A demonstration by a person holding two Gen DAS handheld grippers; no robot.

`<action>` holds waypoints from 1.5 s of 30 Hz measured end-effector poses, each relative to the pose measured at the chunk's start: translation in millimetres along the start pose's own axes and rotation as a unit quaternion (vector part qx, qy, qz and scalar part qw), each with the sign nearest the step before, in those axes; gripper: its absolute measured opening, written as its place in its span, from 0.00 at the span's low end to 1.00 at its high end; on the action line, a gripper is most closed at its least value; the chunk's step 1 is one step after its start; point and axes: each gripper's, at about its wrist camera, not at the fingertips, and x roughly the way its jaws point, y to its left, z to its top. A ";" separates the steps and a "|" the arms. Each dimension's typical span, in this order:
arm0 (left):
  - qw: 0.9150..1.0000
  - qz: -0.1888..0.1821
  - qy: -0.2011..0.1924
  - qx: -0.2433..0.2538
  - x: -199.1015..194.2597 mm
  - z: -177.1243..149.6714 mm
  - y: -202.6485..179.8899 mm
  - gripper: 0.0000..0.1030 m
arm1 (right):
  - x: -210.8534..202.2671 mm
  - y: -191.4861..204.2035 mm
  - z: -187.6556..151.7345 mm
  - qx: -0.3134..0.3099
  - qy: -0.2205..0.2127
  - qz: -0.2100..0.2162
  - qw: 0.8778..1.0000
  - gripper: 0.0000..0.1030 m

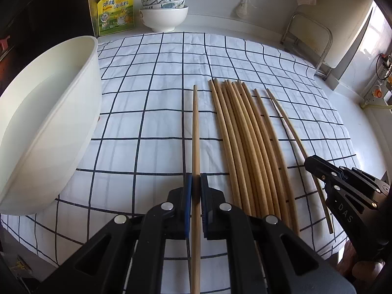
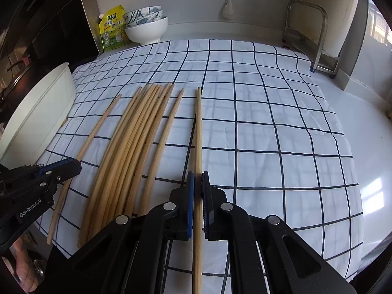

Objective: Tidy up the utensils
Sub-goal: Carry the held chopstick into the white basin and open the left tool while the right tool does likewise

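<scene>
Several wooden chopsticks [image 1: 247, 144] lie side by side on a white cloth with a dark grid [image 1: 159, 78]; they also show in the right wrist view [image 2: 137, 144]. My left gripper [image 1: 196, 178] is shut on one chopstick [image 1: 195, 127], left of the bunch. My right gripper [image 2: 198, 176] is shut on another chopstick [image 2: 199, 127], right of the bunch. The right gripper shows at the right in the left wrist view [image 1: 316, 164], and the left gripper shows at the left in the right wrist view [image 2: 71, 166].
A large white bowl [image 1: 49, 112] stands at the left of the cloth. At the back left are stacked bowls [image 1: 163, 12] and a yellow seasoning pouch [image 1: 115, 9]. A metal rack [image 1: 308, 41] stands at the back right. The cloth's front edge is close.
</scene>
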 end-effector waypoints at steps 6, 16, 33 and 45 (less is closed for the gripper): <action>0.999 -0.033 -0.039 0.002 -39.6 16.2 8.1 0.07 | -34.4 18.7 18.4 0.009 -0.040 0.023 0.999 0.06; 0.992 0.005 -0.125 -0.028 -108.5 50.4 97.4 0.07 | -62.2 111.4 89.3 -0.028 -0.091 0.116 0.989 0.06; 0.987 0.072 -0.091 -0.111 -70.9 53.4 261.1 0.08 | 34.1 295.6 137.9 -0.103 0.011 0.171 0.980 0.06; 0.988 0.061 -0.061 -0.127 -44.4 46.1 280.1 0.08 | 61.7 306.6 122.9 -0.107 0.054 0.153 0.981 0.06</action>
